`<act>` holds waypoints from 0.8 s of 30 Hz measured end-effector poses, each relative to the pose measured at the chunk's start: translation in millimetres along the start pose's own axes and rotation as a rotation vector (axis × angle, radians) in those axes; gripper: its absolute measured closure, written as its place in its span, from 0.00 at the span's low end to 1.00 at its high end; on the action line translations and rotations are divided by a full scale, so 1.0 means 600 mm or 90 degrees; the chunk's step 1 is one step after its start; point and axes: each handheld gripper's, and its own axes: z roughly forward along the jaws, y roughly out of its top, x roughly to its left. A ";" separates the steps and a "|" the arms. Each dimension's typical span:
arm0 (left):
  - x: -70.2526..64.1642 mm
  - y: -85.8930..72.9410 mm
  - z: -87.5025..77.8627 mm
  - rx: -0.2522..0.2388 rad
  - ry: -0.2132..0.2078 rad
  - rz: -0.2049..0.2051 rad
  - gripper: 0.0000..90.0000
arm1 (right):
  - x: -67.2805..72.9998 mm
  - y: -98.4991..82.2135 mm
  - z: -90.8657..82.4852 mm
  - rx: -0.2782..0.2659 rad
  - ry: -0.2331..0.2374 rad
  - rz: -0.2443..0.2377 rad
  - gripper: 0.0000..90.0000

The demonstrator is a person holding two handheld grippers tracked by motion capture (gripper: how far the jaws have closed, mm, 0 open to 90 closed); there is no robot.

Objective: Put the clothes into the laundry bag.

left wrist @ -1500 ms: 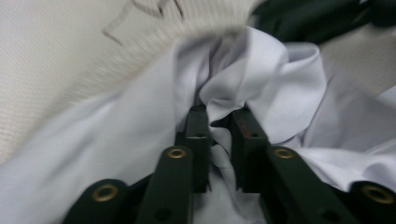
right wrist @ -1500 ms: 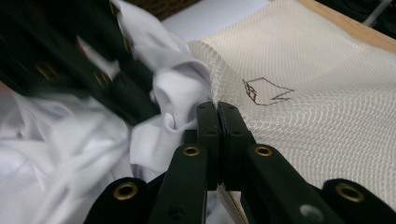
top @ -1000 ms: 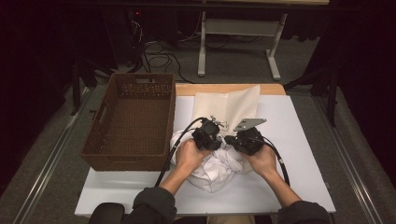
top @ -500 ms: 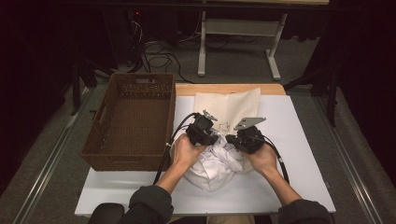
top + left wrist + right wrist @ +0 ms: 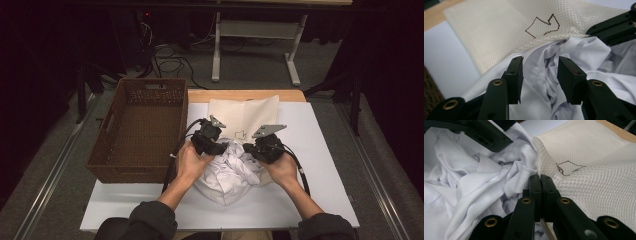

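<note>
The left claw (image 5: 540,75) stands partly apart, its jaws having just been opening; crumpled cloth lies between them, the pads not pressing it. The right claw (image 5: 540,185) has its jaws pressed together at the edge of the mesh bag (image 5: 594,170), seemingly pinching its rim. The white garment (image 5: 227,172) is a soft, smooth, wrinkled heap lying on the counter (image 5: 320,135) between both hands, its far end at the bag's mouth. The bag is cream, coarse netting, flat and roughly rectangular, its long axis running away from the person, with a small brown outline mark. A brown woven basket (image 5: 140,130) sits just left of it.
</note>
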 end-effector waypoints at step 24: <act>-0.042 0.017 0.059 0.087 -0.082 0.046 0.99 | 0.003 0.024 -0.027 -0.050 0.025 0.022 1.00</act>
